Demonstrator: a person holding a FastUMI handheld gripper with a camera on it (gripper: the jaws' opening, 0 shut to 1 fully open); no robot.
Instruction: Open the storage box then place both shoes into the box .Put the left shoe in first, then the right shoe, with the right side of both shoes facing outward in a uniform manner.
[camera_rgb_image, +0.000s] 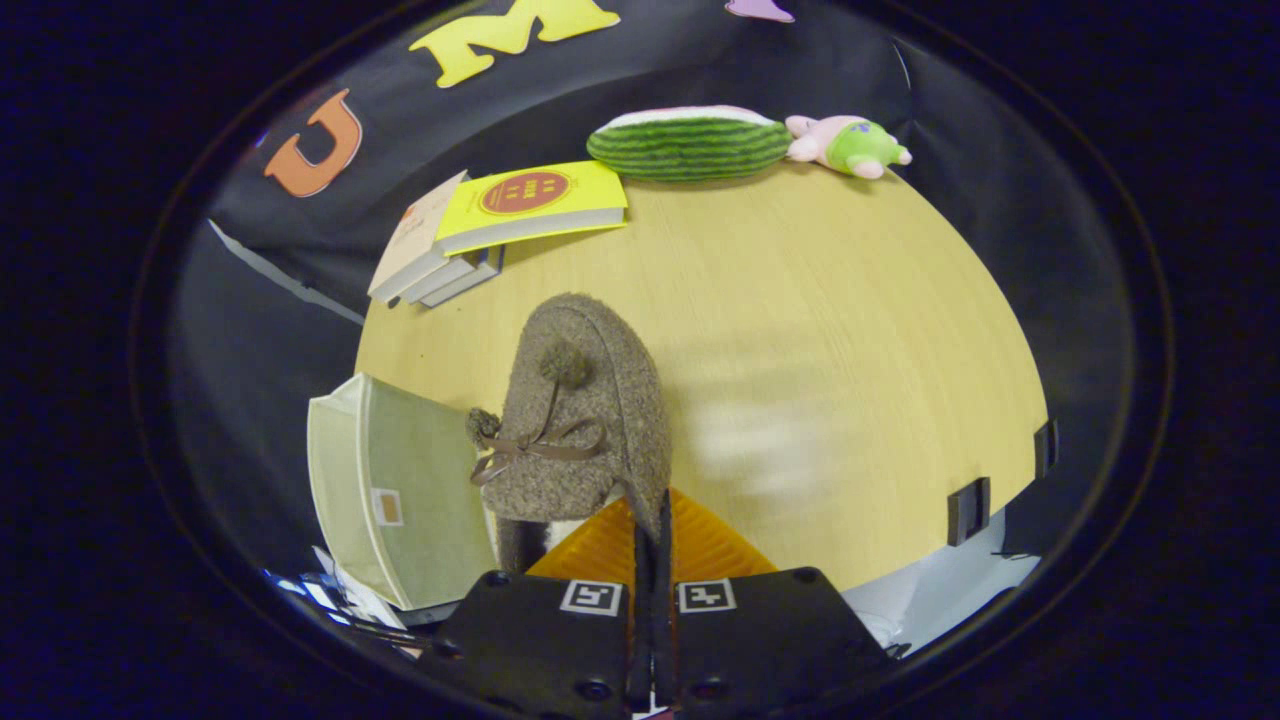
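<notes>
Pale storage box (400, 490) at the left edge of the bench (850, 330), just beside the shoe. Stack of books (500, 225) farther back. Grey woolly shoe (585, 410) with bow and pompoms, toe pointing away, heel edge pinched between the orange fingers (600, 545). Hand-held gripper (652, 535) clenched on the shoe. Watermelon cushion (690, 145) and plush toy (850, 145) at the far edge.

on the wooden table (850, 300) — stacked books (500, 225), a watermelon plush (688, 145) and a pink-green plush toy (850, 145).
</notes>
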